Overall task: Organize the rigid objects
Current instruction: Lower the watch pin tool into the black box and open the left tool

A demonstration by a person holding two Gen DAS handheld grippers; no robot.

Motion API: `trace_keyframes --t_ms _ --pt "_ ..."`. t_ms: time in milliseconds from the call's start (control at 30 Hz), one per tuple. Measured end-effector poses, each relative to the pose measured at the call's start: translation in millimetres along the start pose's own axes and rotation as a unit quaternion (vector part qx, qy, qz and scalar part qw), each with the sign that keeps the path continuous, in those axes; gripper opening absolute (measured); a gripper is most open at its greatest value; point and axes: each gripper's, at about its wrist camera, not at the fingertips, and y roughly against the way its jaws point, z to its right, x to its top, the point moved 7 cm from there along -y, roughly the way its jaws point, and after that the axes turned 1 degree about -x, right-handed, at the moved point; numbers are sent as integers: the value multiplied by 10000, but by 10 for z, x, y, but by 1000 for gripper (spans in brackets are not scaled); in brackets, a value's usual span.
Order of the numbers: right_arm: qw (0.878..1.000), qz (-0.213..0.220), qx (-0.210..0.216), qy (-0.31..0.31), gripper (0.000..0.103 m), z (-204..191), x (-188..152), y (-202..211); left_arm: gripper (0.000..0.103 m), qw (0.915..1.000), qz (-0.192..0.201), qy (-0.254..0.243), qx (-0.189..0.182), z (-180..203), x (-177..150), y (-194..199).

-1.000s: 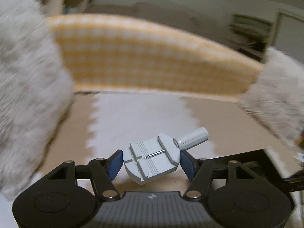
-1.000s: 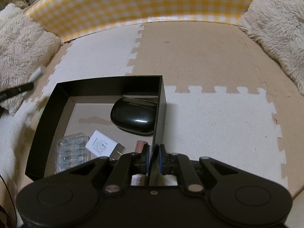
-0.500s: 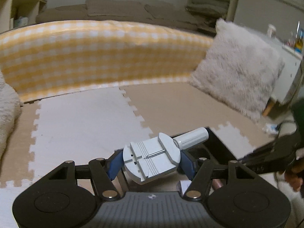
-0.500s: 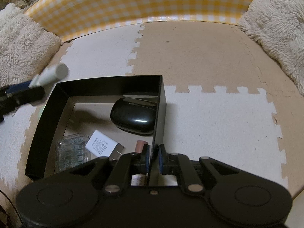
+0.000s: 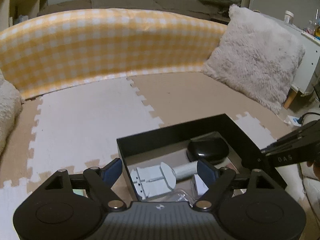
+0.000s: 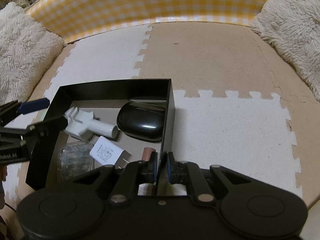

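One matte black box (image 6: 169,108), thin-walled and rectangular, sits on the jigsaw-edged foam mat (image 6: 230,120). Inside lie one glossy black oval case (image 6: 140,125), one white charger (image 6: 105,153), one clear ridged plastic case (image 6: 75,161), and one pale grey plastic watch tool (image 5: 155,180) (flat grooved body, round handle). The left gripper (image 5: 160,171) angles down over the box, its jaws opening with the tool between them, unpressed. The right gripper (image 6: 161,166) is clamped onto the box's near wall.
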Motion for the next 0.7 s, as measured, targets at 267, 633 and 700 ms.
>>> trace_keyframes --t_ms 267,633,700 --pt "10000 -1 -3 2 10 2 -1 0 87 9996 -255 38 -96 70 -48 74" --pt "10000 -2 -3 -1 10 -5 0 1 99 9992 -356 -31 -163 261 -65 247" --pt "10000 -2 0 -10 10 -2 -2 1 101 9992 -368 -32 -173 286 -64 274"
